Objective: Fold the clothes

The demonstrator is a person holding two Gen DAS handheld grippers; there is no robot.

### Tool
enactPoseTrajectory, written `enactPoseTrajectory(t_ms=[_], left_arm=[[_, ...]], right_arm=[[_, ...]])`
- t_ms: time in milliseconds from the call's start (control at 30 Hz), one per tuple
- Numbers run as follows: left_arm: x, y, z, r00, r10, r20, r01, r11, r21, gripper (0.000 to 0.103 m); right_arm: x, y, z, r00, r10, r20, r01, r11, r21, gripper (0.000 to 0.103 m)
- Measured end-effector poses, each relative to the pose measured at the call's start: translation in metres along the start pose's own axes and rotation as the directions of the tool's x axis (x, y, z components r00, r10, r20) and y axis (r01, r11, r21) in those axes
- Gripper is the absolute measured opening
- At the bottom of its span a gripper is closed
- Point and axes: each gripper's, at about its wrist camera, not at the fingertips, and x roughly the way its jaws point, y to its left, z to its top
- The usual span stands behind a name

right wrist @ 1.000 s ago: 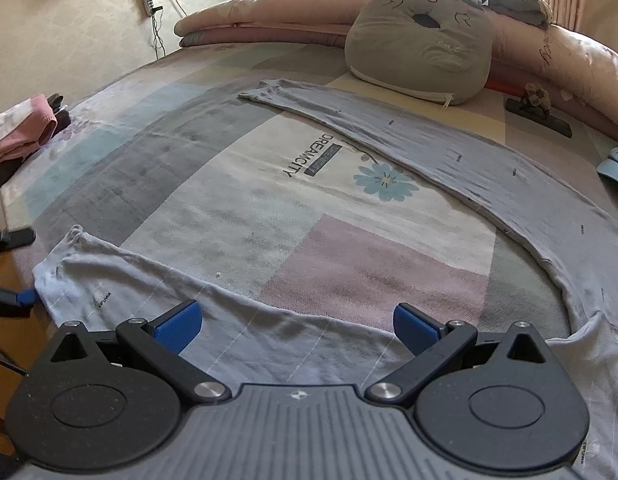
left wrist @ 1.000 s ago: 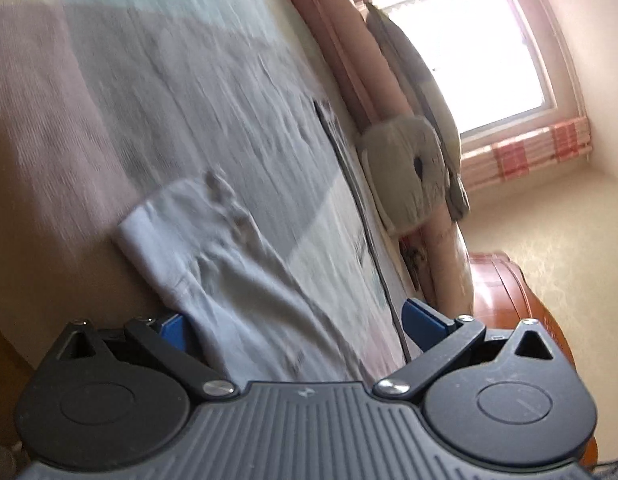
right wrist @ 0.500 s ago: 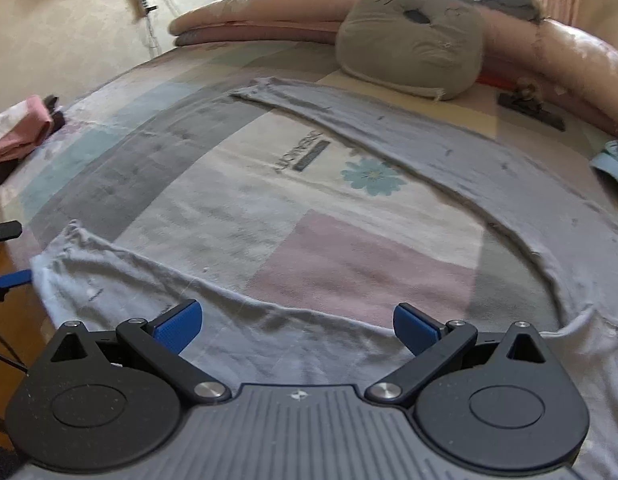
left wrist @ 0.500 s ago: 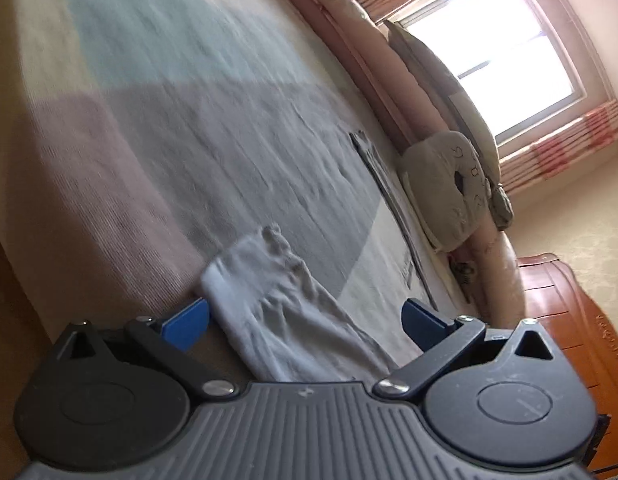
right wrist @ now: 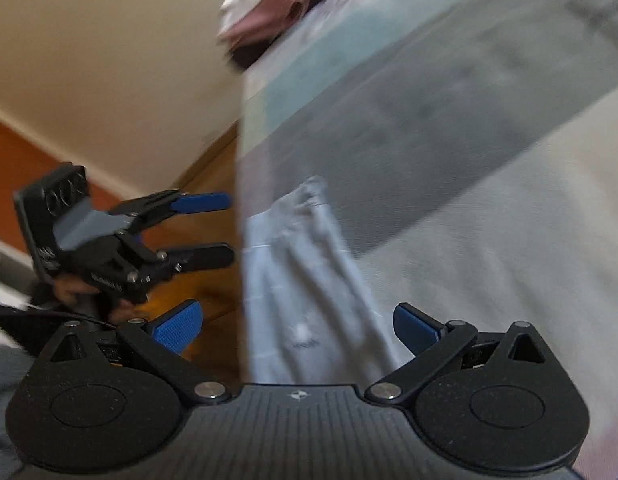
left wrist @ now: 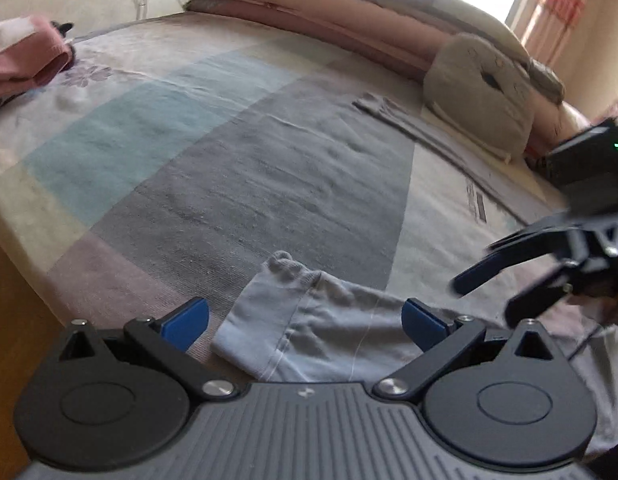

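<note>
Left gripper [left wrist: 305,322] and right gripper [right wrist: 295,330]: jaws spread wide, nothing held, both poised over the near leg cuff [left wrist: 293,320] of the grey trousers at the bed [left wrist: 245,184] edge. Beyond, the other leg [left wrist: 393,116] lies flat toward the cushion [left wrist: 481,96]. Judgement: no fold made yet; whole task remains.

Between my left gripper [left wrist: 305,320] and the grey cat-face cushion [left wrist: 479,92] the bedspread [left wrist: 249,176] lies flat and bare. The pant cuff [left wrist: 293,308] sits just ahead of my spread left jaws at the bed's edge. My right gripper [left wrist: 497,284] crowds in from the right. Pink folded clothes [left wrist: 25,56] block the far-left corner.
</note>
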Motion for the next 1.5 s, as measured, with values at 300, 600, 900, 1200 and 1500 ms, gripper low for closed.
enactPoseTrajectory(t_ms=[300, 600, 900, 1200, 1500], left_arm=[[-0.005, 0.017, -0.015, 1.000, -0.009, -0.009, 0.009, 0.998, -0.057, 0.102], [-0.013, 0.022, -0.018, 0.996, -0.088, 0.033, 0.090, 0.993, -0.081, 0.102], [-0.019, 0.030, -0.026, 0.997, -0.055, 0.049, 0.060, 0.993, -0.105, 0.102], [-0.021, 0.037, -0.033, 0.997, -0.053, 0.056, 0.060, 0.989, -0.134, 0.102], [-0.027, 0.040, -0.033, 0.996, -0.052, 0.067, 0.061, 0.989, -0.138, 0.102]], right_arm=[[0.055, -0.024, 0.043, 0.958, 0.210, -0.194, -0.201, 0.977, 0.066, 0.103], [0.052, -0.020, 0.029, 0.943, 0.235, -0.237, -0.219, 0.971, 0.091, 0.100], [0.083, -0.004, 0.055, 0.963, 0.064, -0.264, -0.071, 0.997, -0.017, 0.001], [0.097, 0.041, 0.066, 0.957, -0.119, -0.263, 0.057, 0.971, -0.233, 0.004], [0.082, 0.035, 0.088, 0.958, -0.181, -0.222, 0.126, 0.962, -0.242, 0.014]])
